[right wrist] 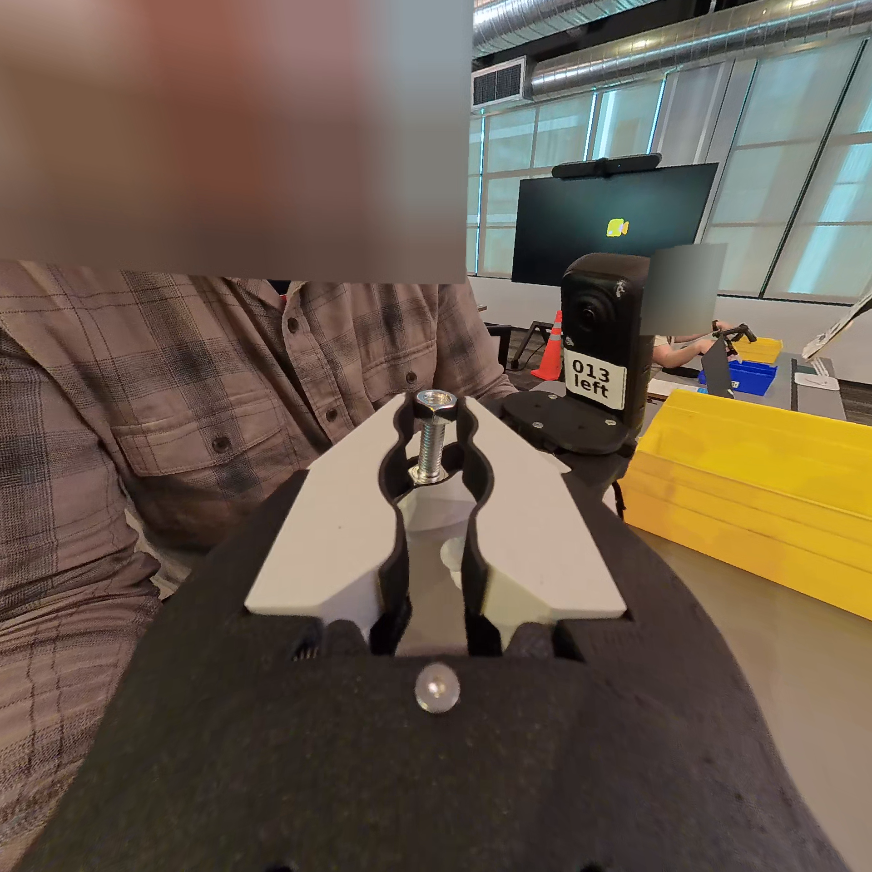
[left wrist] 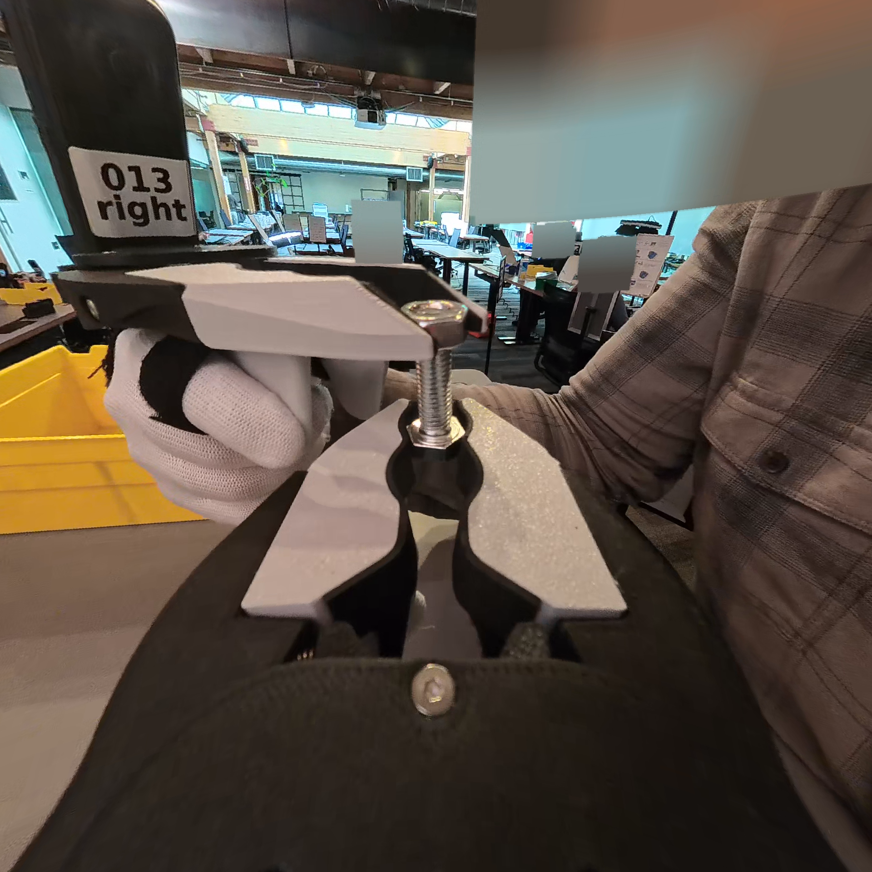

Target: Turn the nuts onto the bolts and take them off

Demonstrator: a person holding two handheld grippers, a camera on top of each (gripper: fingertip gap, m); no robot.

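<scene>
A silver bolt stands upright in the air between both grippers. My left gripper is shut on the bolt's hex head at the lower end. My right gripper comes in level from the left and is shut on a silver hex nut at the bolt's top tip. In the right wrist view, my right gripper clamps the nut, with the threaded shaft below it. The left gripper's black body lies beneath and to the right.
A yellow bin stands on the grey table at the left; it also shows in the right wrist view. A white-gloved hand holds the right gripper. The person's plaid shirt is close behind the bolt. Tip to tip, the grippers are about 5 cm apart.
</scene>
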